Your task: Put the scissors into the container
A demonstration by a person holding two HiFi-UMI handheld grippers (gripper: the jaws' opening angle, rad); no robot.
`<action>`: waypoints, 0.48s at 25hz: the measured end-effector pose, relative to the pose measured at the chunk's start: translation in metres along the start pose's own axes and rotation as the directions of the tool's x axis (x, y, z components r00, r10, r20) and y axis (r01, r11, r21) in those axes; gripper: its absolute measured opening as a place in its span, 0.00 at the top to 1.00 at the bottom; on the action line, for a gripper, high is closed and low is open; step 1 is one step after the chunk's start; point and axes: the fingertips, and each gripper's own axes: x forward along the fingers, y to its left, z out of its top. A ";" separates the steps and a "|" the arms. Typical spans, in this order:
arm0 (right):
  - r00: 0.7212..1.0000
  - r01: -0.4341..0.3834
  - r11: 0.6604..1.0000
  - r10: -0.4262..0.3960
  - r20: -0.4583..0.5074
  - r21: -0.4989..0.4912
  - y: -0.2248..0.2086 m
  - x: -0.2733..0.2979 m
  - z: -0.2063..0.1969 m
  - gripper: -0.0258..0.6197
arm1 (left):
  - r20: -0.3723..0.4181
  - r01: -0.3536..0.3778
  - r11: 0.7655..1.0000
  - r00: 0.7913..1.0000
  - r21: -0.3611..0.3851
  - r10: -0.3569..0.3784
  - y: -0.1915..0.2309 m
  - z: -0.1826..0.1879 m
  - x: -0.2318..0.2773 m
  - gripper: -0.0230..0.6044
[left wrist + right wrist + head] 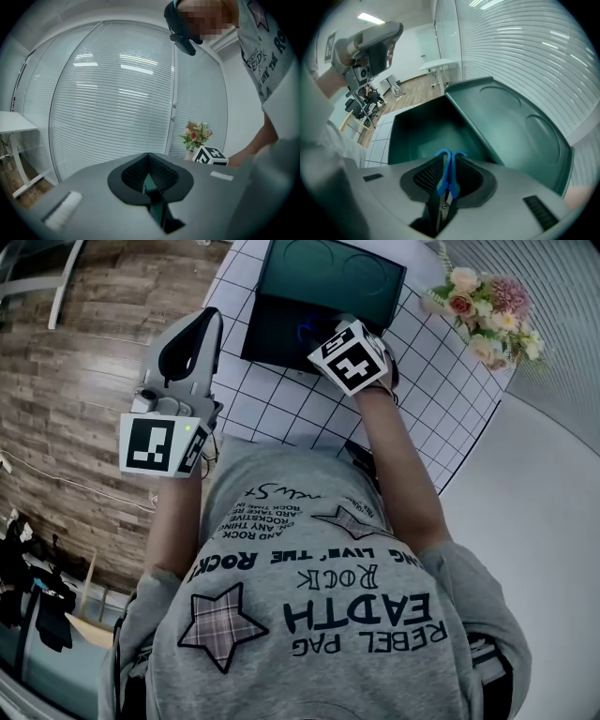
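Observation:
The blue-handled scissors (446,176) stand between the jaws of my right gripper (446,183), which is shut on them, handles pointing outward. That gripper (319,336) points steeply down over the dark green container (274,329), whose lid (333,277) stands open at the far side. A bit of blue handle (305,331) shows over the container's inside. In the right gripper view the hollow container (424,131) lies just beyond the scissors, beside its lid (506,122). My left gripper (202,324) is held off the table's left edge, shut and holding nothing (149,180).
The container sits on a round table with a white grid cloth (441,399). A bunch of flowers (478,306) stands at the table's far right edge. Wooden floor (94,324) lies to the left. Window blinds (117,93) fill the left gripper view.

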 end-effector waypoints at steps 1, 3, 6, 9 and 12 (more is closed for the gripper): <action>1.000 -0.001 1.000 0.001 0.003 -0.001 0.001 -0.001 0.001 0.84 | 0.000 0.000 1.000 1.000 0.000 0.000 0.000 0.000 0.000 0.95; 1.000 -0.003 1.000 0.003 0.013 -0.001 0.002 -0.003 0.003 0.84 | 0.001 0.001 1.000 1.000 -0.001 -0.001 0.000 0.000 0.000 0.95; 1.000 -0.001 1.000 0.001 0.028 0.000 0.002 -0.006 0.007 0.84 | 0.002 0.003 1.000 1.000 0.001 -0.003 -0.001 0.001 0.000 0.95; 0.999 -0.001 1.000 0.001 0.042 0.003 0.002 -0.010 0.012 0.84 | 0.004 0.004 1.000 1.000 0.003 -0.004 -0.002 0.003 0.000 0.95; 0.999 0.001 1.000 -0.001 0.051 0.003 0.002 -0.014 0.014 0.84 | 0.006 0.005 1.000 1.000 0.004 -0.005 -0.003 0.003 0.000 0.95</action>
